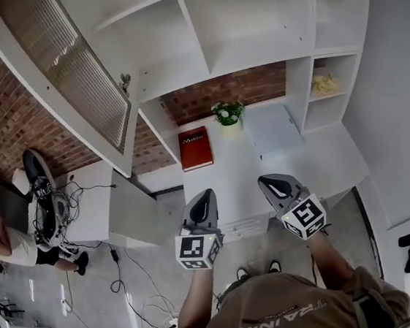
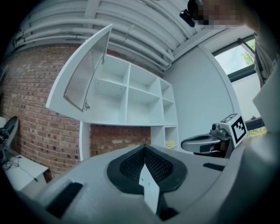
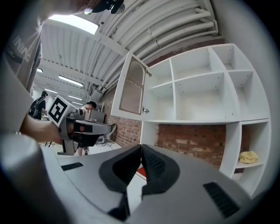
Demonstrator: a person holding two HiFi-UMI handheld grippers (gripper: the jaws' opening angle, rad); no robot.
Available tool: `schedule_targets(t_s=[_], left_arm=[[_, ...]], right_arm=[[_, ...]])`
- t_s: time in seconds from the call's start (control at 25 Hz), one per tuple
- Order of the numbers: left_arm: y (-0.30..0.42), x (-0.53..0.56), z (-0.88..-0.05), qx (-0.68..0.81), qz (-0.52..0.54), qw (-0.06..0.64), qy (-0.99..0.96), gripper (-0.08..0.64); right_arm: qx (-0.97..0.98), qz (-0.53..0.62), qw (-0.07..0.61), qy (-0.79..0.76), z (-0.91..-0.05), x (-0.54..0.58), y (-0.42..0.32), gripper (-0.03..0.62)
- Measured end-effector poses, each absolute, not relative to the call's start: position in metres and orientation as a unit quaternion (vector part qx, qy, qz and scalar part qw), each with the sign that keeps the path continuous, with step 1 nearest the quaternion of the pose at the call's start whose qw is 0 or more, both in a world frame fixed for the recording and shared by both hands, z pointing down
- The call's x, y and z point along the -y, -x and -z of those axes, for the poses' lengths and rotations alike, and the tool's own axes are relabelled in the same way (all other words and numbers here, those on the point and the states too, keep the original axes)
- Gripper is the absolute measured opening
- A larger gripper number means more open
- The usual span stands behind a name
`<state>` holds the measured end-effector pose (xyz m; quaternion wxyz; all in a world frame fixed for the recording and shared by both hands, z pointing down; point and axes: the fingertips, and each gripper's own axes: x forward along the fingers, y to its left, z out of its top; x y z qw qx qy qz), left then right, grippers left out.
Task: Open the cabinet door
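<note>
The white cabinet door with its ribbed glass panel stands swung wide open to the left of the white shelf unit; it also shows in the left gripper view as the door and in the right gripper view as the door. Its small knob sits at the free edge. My left gripper is shut and empty, low in front of the counter, well below the door. My right gripper is also shut and empty, beside it to the right.
A red book and a small potted plant stand on the white counter under the shelves. A yellow cloth lies in a right cubby. Cables trail over the floor; a person is at the far left.
</note>
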<state>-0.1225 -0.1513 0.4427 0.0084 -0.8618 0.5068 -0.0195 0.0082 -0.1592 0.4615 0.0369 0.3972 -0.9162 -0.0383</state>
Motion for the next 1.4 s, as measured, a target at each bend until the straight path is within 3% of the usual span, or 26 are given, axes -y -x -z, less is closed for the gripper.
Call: schedule_targets(t_s=[0.56,1.0,1.4], left_arm=[[0.171,0.157,-0.482,-0.505,0.021,-0.031,0.862,0.009],[0.175,0.158,-0.435,-0.494,0.001,0.014,0.869,0.009],[0.188,0.163,-0.439,-0.511,-0.009,-0.004,0.860,0.009]], right_arm=[[0.910,0.063,0.083,-0.400,-0.475,0.154,0.025,0.012],[0.911,0.051,0.030,-0.409,-0.449,0.152,0.036,0.012],[0.910,0.062,0.030,-0.410,-0.442,0.156,0.035,0.012]])
